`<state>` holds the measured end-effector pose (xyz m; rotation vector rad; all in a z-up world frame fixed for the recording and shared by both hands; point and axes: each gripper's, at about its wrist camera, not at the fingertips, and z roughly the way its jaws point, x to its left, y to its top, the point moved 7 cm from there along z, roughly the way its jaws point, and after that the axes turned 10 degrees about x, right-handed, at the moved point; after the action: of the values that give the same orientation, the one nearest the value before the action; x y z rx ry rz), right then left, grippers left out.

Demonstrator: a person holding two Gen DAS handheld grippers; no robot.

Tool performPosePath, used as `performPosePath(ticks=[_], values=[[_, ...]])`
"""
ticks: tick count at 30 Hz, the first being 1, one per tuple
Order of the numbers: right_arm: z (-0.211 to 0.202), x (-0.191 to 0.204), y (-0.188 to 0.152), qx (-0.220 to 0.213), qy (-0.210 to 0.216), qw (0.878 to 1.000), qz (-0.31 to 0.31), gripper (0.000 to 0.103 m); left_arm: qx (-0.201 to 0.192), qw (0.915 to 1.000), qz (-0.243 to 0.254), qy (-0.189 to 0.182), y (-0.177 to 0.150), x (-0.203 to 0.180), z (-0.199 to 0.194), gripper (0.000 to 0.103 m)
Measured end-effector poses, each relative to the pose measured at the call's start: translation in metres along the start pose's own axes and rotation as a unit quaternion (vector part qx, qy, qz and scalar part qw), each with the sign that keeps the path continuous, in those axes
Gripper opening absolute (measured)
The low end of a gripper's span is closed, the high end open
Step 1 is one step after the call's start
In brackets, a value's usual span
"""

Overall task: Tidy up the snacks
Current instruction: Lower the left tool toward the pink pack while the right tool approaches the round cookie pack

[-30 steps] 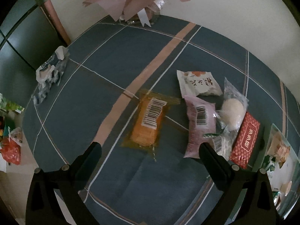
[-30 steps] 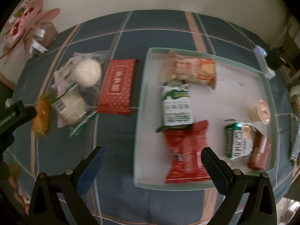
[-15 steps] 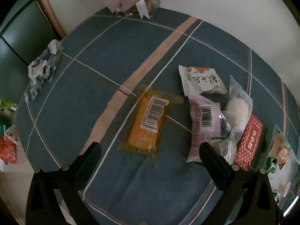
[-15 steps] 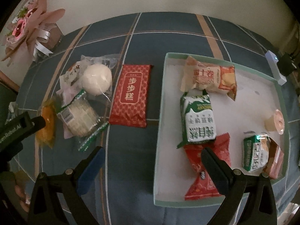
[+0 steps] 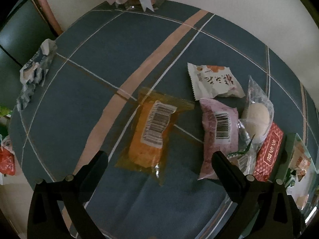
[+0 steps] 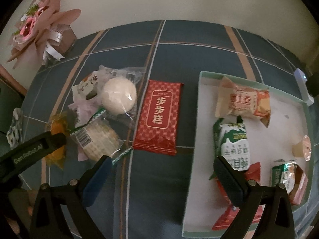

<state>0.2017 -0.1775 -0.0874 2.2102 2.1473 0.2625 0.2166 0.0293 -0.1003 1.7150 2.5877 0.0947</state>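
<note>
Snacks in sealed packets lie in two groups on a dark blue checked tablecloth (image 6: pixel 159 189): a loose cluster on the cloth and a set inside a pale green shallow tray (image 6: pixel 199 119) to its right. The cluster overlaps itself; a pink barcoded packet (image 5: pixel 219 131) is partly under a clear packet holding a round white bun (image 6: pixel 118 96), and a clear packet of pale crackers (image 6: pixel 99 141) covers more of it in the right wrist view. A flat red packet with gold characters (image 6: pixel 159 117) lies alone between cluster and tray. A red wrapped snack (image 6: pixel 227 217) in the tray is cut off behind one finger.

The left gripper (image 5: pixel 159 159) is spread wide and empty, hovering over a transparent orange packet with a barcode label (image 5: pixel 153 131). The right gripper (image 6: pixel 161 165) is likewise spread wide, holding nothing, above bare cloth.

A cream wall borders the table; a pink paper-wrapped bouquet (image 6: pixel 39 25) stands at the far corner.
</note>
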Motion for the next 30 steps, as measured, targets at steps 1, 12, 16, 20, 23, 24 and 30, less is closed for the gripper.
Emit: performPosePath(ticks=[1, 12, 16, 20, 23, 24, 30], values=[[0.002, 0.001, 0.001, 0.002, 0.0, 1.0, 0.0, 0.103, 0.0, 1.0, 0.001, -0.005, 0.002, 0.0, 0.002, 0.103], [0.009, 0.007, 0.015, -0.009, -0.002, 1.0, -0.006, 0.103, -0.012, 0.999, 0.022, -0.036, 0.016, -0.024, 0.016, 0.103], [0.014, 0.004, 0.015, -0.004, -0.004, 1.0, -0.003, 0.103, -0.015, 0.9984, 0.023, -0.05, 0.021, -0.031, 0.02, 0.103], [0.016, 0.003, 0.015, -0.002, -0.003, 1.0, -0.003, 0.103, -0.024, 0.9978, 0.038, -0.049, 0.024, -0.047, 0.023, 0.103], [0.017, 0.002, 0.015, -0.003, -0.005, 1.0, -0.003, 0.103, -0.026, 0.9976, 0.046, -0.044, 0.024, -0.051, 0.026, 0.103], [0.017, 0.002, 0.015, -0.003, -0.005, 1.0, -0.002, 0.103, -0.024, 0.9977, 0.047, -0.041, 0.024, -0.052, 0.028, 0.103], [0.018, 0.0, 0.014, 0.0, -0.004, 1.0, -0.001, 0.103, -0.012, 0.9987, 0.022, -0.044, 0.031, -0.029, 0.028, 0.103]])
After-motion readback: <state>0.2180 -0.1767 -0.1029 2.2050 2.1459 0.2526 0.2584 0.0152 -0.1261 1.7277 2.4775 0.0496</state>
